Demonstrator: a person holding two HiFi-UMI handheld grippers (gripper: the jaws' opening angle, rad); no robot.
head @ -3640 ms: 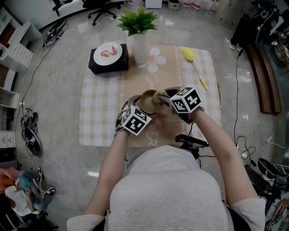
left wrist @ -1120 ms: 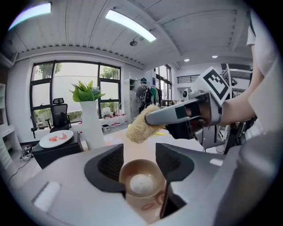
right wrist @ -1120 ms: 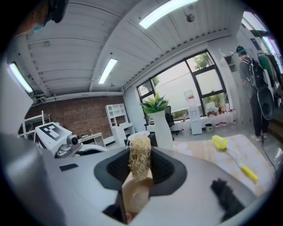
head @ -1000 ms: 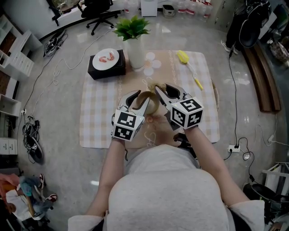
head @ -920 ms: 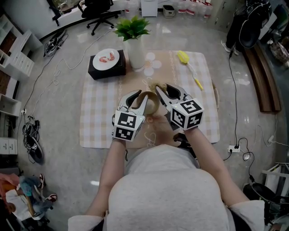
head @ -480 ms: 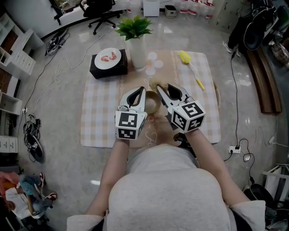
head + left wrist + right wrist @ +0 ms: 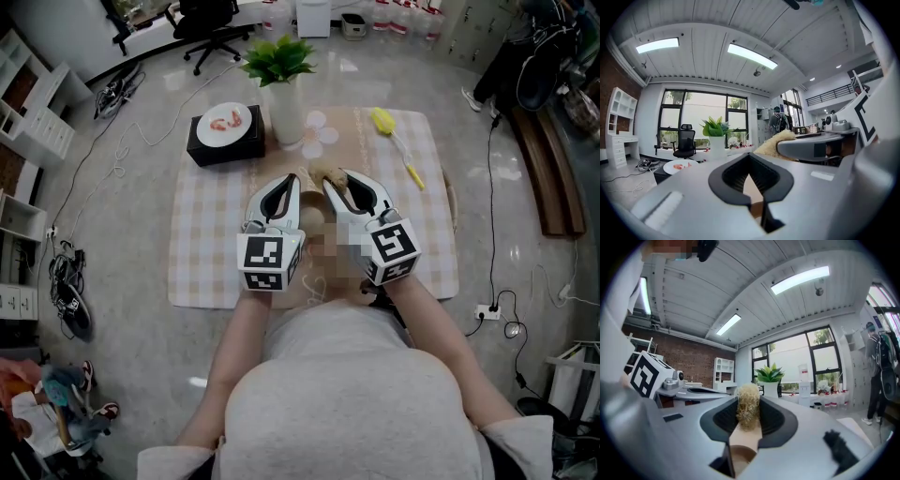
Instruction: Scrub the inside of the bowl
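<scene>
Looking down in the head view, the person holds both tools side by side over the middle of the checked table (image 7: 202, 248), tips toward 12 o'clock. The left tool (image 7: 290, 182) has its jaws pressed together with nothing in them. The right tool (image 7: 334, 185) is clamped on a tan fibrous scrub pad (image 7: 322, 172) that sticks out past its tips. The bowl (image 7: 310, 217) sits on the table between and beneath the two tools, with only a sliver of it showing. A white vase (image 7: 284, 108) with a green plant stands at the table's 12 o'clock. A black box (image 7: 202, 148) bearing a white plate (image 7: 227, 122) is at 10 o'clock, and a yellow brush (image 7: 386, 119) lies at 1 o'clock.

In the left gripper view the jaws meet and are empty, and tan cloth shows through the gap behind them. The right tool and its pad are at 3 o'clock, the plant at 9 o'clock and the plate at 8 o'clock.

In the right gripper view the pad stands pinched between the jaws at centre. The bowl's brown rim shows low in the gap at 6 o'clock. The left tool lies at 9 o'clock, and the plant is just above the pad
</scene>
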